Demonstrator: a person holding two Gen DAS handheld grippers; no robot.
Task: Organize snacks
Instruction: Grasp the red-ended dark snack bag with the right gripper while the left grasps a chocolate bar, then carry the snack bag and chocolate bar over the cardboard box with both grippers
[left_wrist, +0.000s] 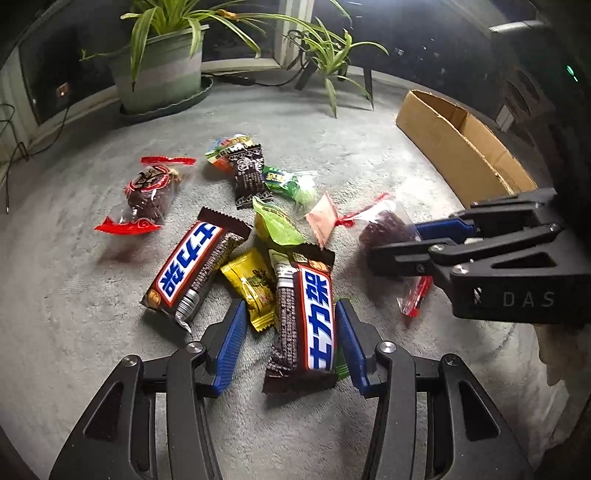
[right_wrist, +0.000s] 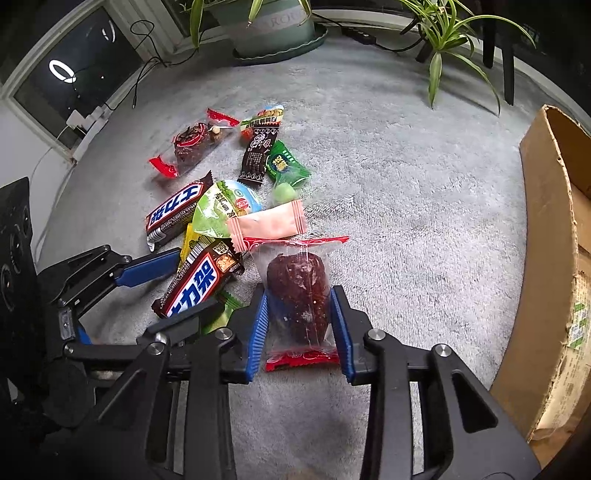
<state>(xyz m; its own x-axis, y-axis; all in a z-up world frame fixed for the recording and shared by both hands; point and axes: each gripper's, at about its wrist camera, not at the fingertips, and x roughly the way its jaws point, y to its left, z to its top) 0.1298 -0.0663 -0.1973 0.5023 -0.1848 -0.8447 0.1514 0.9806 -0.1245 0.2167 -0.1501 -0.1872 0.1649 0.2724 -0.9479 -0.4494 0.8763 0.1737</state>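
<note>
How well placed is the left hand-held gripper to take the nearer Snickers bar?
Probably yes. The left hand-held gripper is open with its blue fingers on either side of the nearer Snickers bar, though a yellow packet also lies partly between them.

Mixed wrapped snacks (left_wrist: 258, 236) heaped on grey carpet, cardboard box (left_wrist: 461, 147) beside

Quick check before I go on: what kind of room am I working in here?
Probably a home living space, working on the floor: grey carpet underfoot, a potted plant in its saucer by a dark window, and a cardboard box beside the scattered snacks.
</note>
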